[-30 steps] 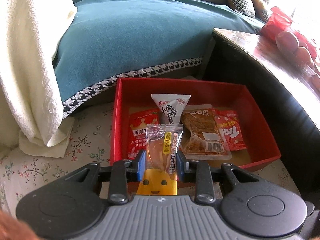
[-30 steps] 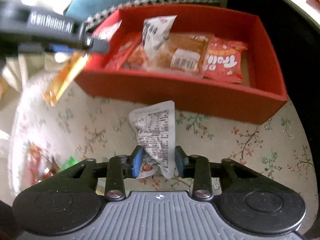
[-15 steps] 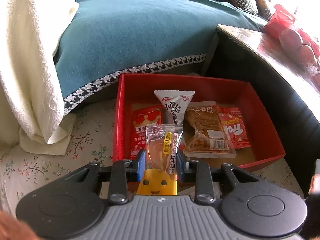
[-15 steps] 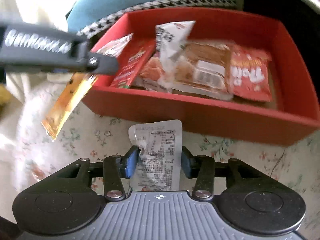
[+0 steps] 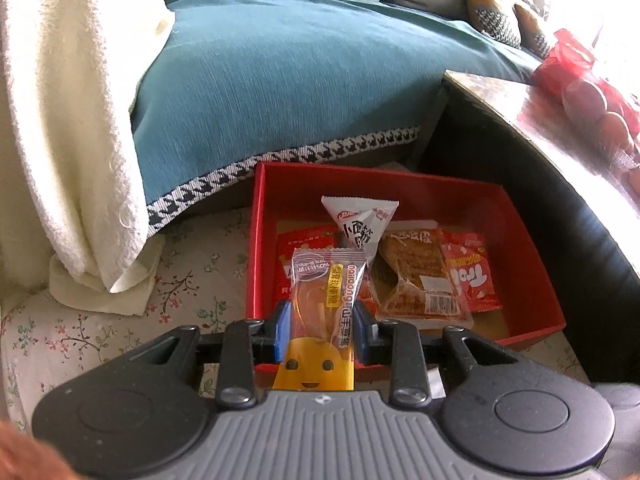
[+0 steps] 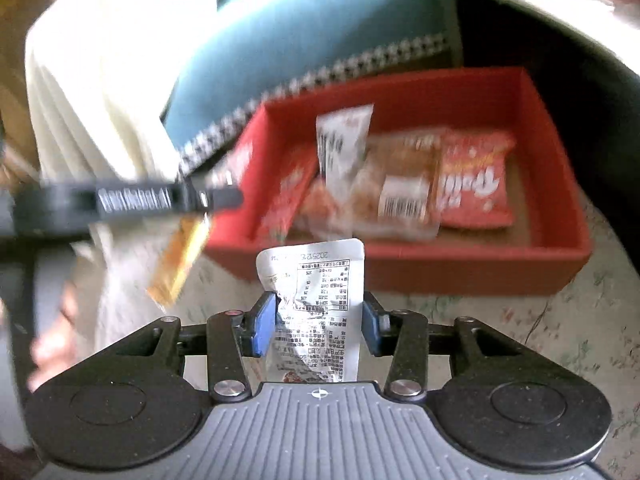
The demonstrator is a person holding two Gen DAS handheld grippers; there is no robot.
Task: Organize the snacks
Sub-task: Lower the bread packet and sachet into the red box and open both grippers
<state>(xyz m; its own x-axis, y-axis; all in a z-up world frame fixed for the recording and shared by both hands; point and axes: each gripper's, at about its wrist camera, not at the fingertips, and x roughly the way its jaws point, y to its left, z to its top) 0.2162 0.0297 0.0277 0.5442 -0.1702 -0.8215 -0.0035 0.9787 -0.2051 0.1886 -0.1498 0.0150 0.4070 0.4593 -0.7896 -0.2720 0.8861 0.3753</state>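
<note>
Silver packet now higher, off floral cloth

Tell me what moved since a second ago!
The right gripper lifted the crinkly white snack packet off the flowery cloth toward the red cardboard box. The left gripper kept its clear orange candy packet clamped in place. The snacks in the box stayed put.

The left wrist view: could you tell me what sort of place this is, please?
Most likely a home living room: a sofa under a teal cover, throw cushions, and a low table beside a red box of snacks.
</note>
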